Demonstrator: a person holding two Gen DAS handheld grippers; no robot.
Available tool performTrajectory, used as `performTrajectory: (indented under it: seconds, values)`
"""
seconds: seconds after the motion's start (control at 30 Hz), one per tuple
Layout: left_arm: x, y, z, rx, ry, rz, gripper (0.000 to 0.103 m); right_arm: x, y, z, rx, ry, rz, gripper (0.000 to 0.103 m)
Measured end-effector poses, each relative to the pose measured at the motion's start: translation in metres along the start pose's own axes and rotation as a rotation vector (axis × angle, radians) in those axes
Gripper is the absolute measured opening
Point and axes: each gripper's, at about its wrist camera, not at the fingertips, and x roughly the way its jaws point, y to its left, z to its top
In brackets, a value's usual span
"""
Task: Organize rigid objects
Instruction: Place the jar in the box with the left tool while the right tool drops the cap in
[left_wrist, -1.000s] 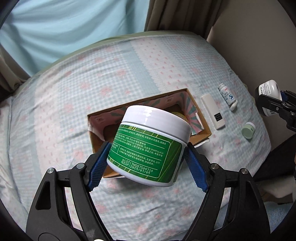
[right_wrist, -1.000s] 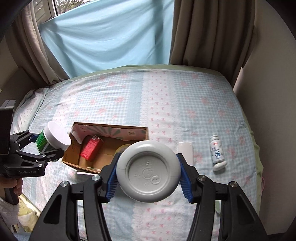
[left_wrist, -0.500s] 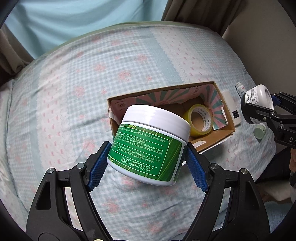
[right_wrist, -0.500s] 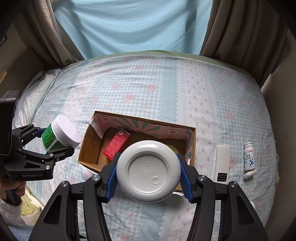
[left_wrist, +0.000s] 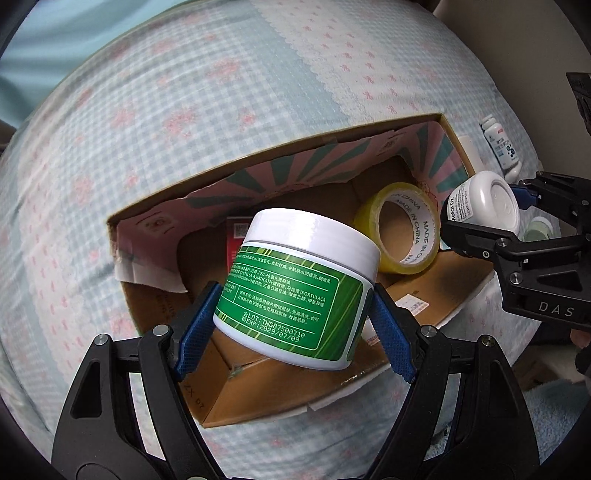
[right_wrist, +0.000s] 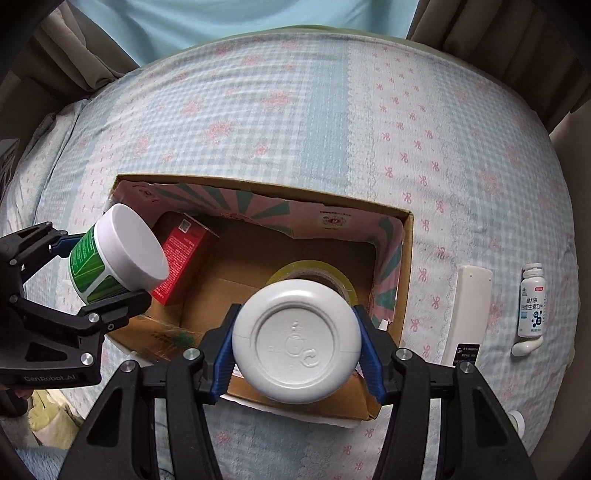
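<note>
Left gripper (left_wrist: 293, 312): points steeply down, blue pads (left_wrist: 195, 332) clamped on opposite sides of green-labelled jar (left_wrist: 295, 295), jar tilted, white lid away from camera. Right gripper (right_wrist: 295, 343): points straight down, blue pads (right_wrist: 221, 356) clamped on sides of white bottle (right_wrist: 297, 339), bottle base toward camera. Two grippers side by side, apart.

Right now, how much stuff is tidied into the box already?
Already in the cardboard box: red carton, tape roll. In hand: green jar in left gripper, white bottle in right gripper. Left on the bed: remote, pill bottle, small green jar.
</note>
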Motion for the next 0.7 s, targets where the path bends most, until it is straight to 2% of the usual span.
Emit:
performTrajectory:
  seconds: [0.1, 0.23, 0.33, 0.5, 0.57, 0.6, 0.63, 0.67, 0.7]
  values:
    - [0.019, -0.009, 0.001, 0.038, 0.038, -0.002, 0.077, 0.012, -0.007, 0.000, 0.019, 0.028, 0.012, 0.053]
    - [0.041, -0.013, 0.002, 0.035, 0.078, -0.008, 0.077, 0.030, -0.009, 0.005, 0.023, 0.081, 0.029, 0.053]
    - [0.049, -0.016, 0.000, 0.038, 0.089, 0.000, 0.077, 0.044, -0.010, 0.006, 0.037, 0.120, 0.031, 0.053]
    - [0.049, -0.021, -0.005, 0.035, 0.097, -0.003, 0.077, 0.049, -0.010, 0.008, 0.048, 0.133, 0.056, 0.053]
    - [0.044, -0.025, -0.006, 0.040, 0.079, -0.019, 0.082, 0.052, -0.009, 0.010, 0.046, 0.152, 0.049, 0.053]
    - [0.041, -0.027, -0.005, 0.045, 0.077, -0.023, 0.099, 0.053, -0.009, 0.010, 0.052, 0.159, 0.036, 0.053]
    - [0.038, -0.030, -0.006, 0.052, 0.071, -0.018, 0.103, 0.054, -0.010, 0.010, 0.066, 0.164, 0.029, 0.057]
    - [0.034, -0.033, -0.007, 0.056, 0.063, -0.005, 0.103, 0.052, -0.012, 0.010, 0.086, 0.160, 0.031, 0.063]
    - [0.030, -0.034, -0.008, 0.059, 0.057, 0.004, 0.103, 0.049, -0.014, 0.010, 0.109, 0.148, 0.036, 0.084]
